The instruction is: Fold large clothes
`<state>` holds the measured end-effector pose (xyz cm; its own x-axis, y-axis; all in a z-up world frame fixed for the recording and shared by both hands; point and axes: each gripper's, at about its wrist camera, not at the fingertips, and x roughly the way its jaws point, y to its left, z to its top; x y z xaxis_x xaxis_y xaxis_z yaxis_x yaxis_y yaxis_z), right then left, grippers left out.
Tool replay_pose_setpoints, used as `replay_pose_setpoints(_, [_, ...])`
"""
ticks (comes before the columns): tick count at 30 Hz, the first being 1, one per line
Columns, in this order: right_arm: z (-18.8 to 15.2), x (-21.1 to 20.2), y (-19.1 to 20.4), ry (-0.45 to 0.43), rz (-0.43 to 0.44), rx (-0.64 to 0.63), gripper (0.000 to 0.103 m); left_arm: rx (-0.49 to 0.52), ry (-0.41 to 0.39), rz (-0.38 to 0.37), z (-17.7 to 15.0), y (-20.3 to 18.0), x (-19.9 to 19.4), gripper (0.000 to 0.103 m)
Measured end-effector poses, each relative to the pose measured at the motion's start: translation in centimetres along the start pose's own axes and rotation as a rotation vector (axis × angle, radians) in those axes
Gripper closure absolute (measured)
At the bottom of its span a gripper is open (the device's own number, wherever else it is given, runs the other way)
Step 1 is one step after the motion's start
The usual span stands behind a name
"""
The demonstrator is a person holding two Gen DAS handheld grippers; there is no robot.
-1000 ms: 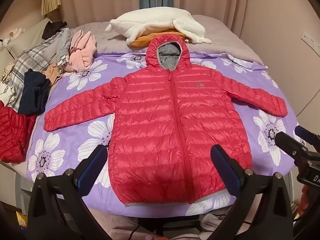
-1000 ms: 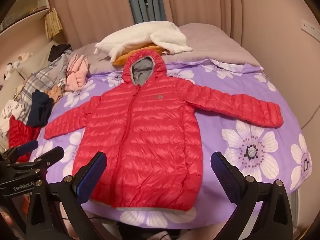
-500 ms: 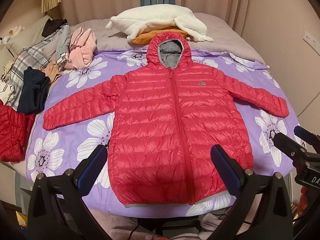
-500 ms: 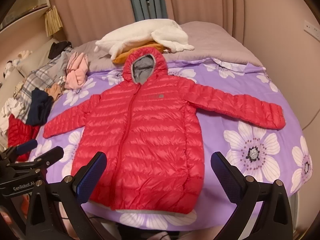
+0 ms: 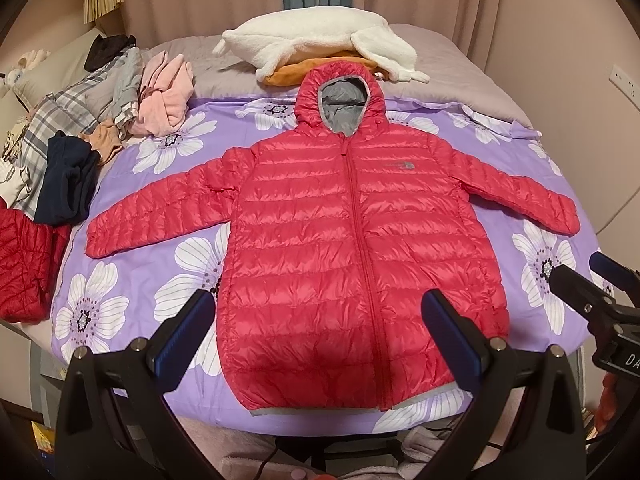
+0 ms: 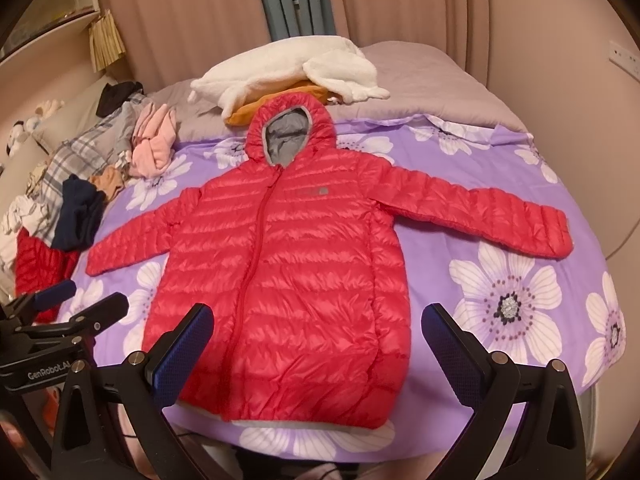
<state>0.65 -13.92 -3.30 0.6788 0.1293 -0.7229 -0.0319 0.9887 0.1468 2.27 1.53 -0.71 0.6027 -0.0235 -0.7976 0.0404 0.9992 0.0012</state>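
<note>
A red hooded puffer jacket [image 5: 344, 248] [image 6: 288, 272] lies face up and zipped on a purple flowered bedspread [image 5: 168, 256] [image 6: 508, 304], both sleeves spread out to the sides and its grey hem at the near edge. My left gripper [image 5: 318, 320] hovers open above the hem with nothing between its fingers. My right gripper [image 6: 318, 332] is also open and empty, held over the jacket's lower right part. Each gripper shows at the edge of the other's view, the right gripper [image 5: 592, 284] and the left gripper [image 6: 80, 304].
Piled clothes [image 5: 120, 92] [image 6: 120, 152] lie along the bed's left side, with a second red quilted garment [image 5: 24, 264] at the left edge. A white fleece on an orange item [image 5: 320, 48] sits behind the hood. Curtains and a wall close in at the back and right.
Both cameras have shifted slightly, so the jacket sits a little lower and closer in view. The jacket has not moved, and both grippers stay open.
</note>
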Motion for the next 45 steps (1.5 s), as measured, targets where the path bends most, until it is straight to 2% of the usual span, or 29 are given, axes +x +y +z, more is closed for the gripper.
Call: replay_pose_setpoints(45, [-0.08,0.18,-0.03,0.018,0.006,0.009,0.000,0.019,0.006,0.019,-0.41,-0.39,0.17,0.000])
